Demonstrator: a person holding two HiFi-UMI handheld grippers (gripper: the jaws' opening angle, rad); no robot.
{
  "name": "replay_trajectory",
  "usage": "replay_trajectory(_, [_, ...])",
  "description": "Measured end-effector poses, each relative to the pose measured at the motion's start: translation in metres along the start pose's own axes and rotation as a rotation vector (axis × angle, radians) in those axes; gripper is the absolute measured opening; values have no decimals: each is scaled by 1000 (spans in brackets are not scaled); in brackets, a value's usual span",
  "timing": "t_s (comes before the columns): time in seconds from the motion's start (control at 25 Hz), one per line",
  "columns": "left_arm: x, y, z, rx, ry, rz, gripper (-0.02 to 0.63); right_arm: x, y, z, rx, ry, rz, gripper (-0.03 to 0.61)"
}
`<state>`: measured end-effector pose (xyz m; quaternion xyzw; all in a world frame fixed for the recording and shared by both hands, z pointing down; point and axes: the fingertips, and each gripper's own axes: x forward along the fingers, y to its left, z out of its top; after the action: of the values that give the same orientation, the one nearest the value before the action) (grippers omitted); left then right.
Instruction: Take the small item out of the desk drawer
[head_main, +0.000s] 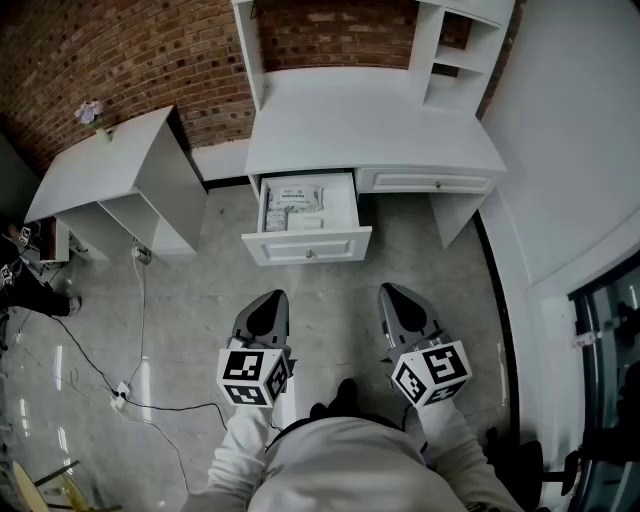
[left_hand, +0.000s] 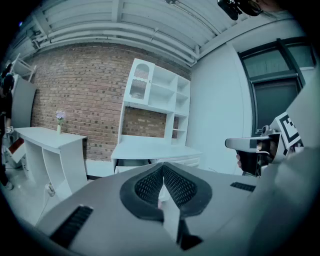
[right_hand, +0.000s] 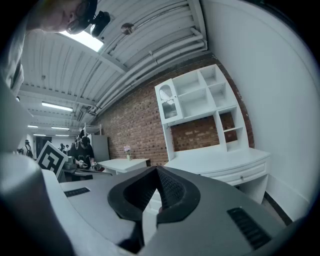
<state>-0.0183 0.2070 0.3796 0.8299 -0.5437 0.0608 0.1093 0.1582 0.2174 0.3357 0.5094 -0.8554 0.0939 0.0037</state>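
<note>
The white desk (head_main: 370, 120) stands against the brick wall, and its left drawer (head_main: 308, 246) is pulled open. Inside the drawer lie white packets (head_main: 293, 198), small and hard to tell apart. The right drawer (head_main: 425, 182) is closed. Both grippers hang side by side over the floor, short of the drawer and pointing at the desk. My left gripper (head_main: 268, 300) (left_hand: 163, 169) is shut with nothing between its pads. My right gripper (head_main: 400, 294) (right_hand: 156, 172) is shut and empty too. From the left gripper view the right gripper's marker cube (left_hand: 287, 131) shows at the right edge.
A white side table (head_main: 100, 175) with a small flower vase (head_main: 92, 115) stands to the left. Cables and a plug (head_main: 120, 392) trail over the grey floor at the left. A hutch with shelves (head_main: 455, 50) rises on the desk. A white wall (head_main: 570, 150) runs along the right.
</note>
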Motion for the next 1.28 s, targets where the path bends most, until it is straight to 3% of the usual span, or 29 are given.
replay_trajectory(0.84, [33,-33,6,35,15,27,18,-1,-48,3,-20,-3,-1,28])
replay_trajectory(1.28, [56,-28,13,61,30,26,18,15,-62,6,-9,-16,-3,29])
